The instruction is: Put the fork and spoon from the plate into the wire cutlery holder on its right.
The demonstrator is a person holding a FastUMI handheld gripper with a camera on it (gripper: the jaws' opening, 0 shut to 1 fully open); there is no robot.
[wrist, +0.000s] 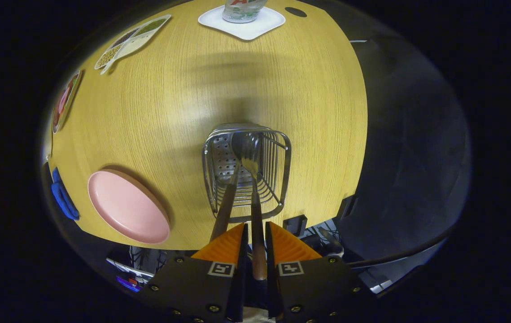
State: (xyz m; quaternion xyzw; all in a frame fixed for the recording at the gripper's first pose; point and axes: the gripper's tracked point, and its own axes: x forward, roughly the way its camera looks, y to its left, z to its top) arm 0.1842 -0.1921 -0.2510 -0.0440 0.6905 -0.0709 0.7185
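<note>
The wire cutlery holder (246, 172) stands on the tabletop (219, 89). Left of the holder lies the plate (128, 207); inside it stand the spoon (230, 184) and fork (253, 179) (fork handle between the hand-held gripper (255, 237) fingers).

Even overhead light is falling on the worktop (183, 112), keeping its wood grain bright and sharp at centre frame. Soft broad shadows are lying across the upper middle, and a darker one is hugging the pink plate (127, 207). Fisheye distortion is bending the worktop's edges; the right and lower parts are sinking into dimness.
</note>
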